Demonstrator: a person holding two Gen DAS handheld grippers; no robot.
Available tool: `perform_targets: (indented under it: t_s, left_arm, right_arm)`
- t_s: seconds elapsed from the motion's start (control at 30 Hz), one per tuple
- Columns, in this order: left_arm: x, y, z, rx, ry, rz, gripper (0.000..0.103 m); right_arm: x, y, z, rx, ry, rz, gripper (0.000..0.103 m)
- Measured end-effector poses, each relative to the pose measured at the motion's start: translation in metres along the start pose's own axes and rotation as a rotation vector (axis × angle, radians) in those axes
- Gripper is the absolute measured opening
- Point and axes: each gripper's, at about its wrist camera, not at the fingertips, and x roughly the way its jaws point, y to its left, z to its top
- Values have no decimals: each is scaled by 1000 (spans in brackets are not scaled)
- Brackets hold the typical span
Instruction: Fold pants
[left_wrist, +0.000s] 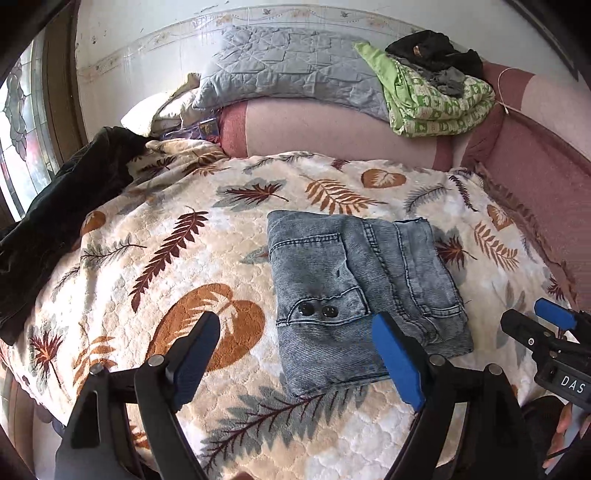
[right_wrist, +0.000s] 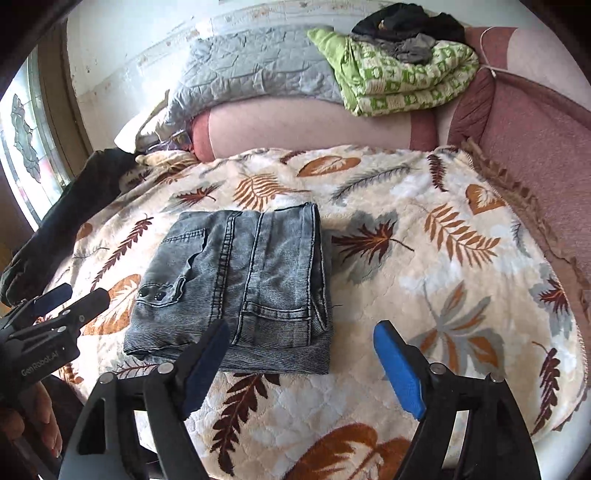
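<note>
A pair of light blue jeans (left_wrist: 354, 288) lies folded into a compact rectangle on a leaf-patterned blanket (left_wrist: 166, 236); it also shows in the right wrist view (right_wrist: 240, 284). My left gripper (left_wrist: 299, 332) is open and empty, held above the blanket with its right pad over the jeans' near edge. My right gripper (right_wrist: 303, 339) is open and empty, held just off the jeans' near right corner. Each gripper shows at the edge of the other's view: the right one (left_wrist: 535, 317), the left one (right_wrist: 74, 299).
A dark garment (left_wrist: 62, 206) lies along the blanket's left side by a window. A pink bolster (left_wrist: 332, 129) at the back carries a grey quilted pillow (left_wrist: 288, 62) and a green patterned quilt (left_wrist: 436, 99) with dark clothes on top. A pink sheet (left_wrist: 535, 184) edges the right.
</note>
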Motion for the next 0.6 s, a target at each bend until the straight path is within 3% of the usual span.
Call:
perform_targets:
  t_s: [0.3,0.5,0.6]
  left_arm:
    - [-14,-6,-7,-33,8,20,86]
    - [-16,-9,-5,-26,6,-59,93]
    - [-16,-11,-3,-17,5,-58,94]
  right_arm:
    - [-24,6,-13,-62,-40,-43,83]
    - [-22,8,-19,-74,-32,-39,83]
    - [-20,8,-20,-77,-30,-41,83]
